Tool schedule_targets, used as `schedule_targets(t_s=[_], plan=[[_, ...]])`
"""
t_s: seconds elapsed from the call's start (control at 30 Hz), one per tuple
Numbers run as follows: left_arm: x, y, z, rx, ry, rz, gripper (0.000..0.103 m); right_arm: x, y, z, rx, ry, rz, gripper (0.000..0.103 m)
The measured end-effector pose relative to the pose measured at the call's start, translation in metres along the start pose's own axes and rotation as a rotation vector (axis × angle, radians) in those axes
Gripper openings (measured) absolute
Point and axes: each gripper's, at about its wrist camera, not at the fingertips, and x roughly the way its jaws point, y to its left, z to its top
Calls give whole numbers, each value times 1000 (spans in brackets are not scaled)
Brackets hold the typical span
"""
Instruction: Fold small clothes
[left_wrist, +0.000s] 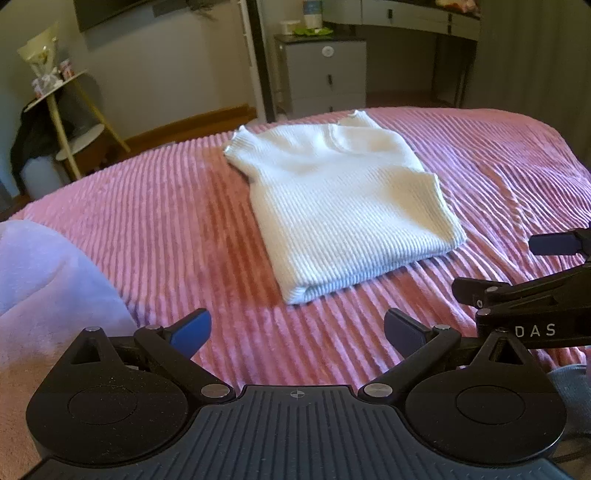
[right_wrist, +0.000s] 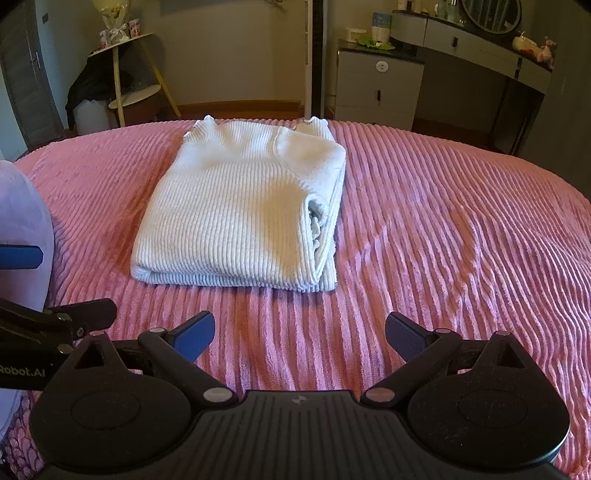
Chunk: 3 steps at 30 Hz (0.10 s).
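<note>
The folded white ribbed knit sweater (right_wrist: 236, 206) lay mid-bedspread (right_wrist: 443, 221), soft and floppy; best pinched at its near edge. Left gripper (left_wrist: 297, 330) and right gripper (right_wrist: 300, 334) hovered released, empty.

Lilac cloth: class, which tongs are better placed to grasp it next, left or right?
Probably left. The lilac cloth lies just beside the open left tongs; the open right tongs face the folded white sweater, with the cloth beyond the left ones.

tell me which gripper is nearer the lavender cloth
Left. The left gripper hangs open right beside the lavender cloth; the right gripper, also open, sits farther off, beyond the left one.
</note>
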Motion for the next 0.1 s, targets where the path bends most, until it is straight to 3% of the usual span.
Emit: schedule_targets(t_s=[0.1], plan=[[-1,-1,0,-4,6,2,102,-2,-2,1,7,-6,-1,99]])
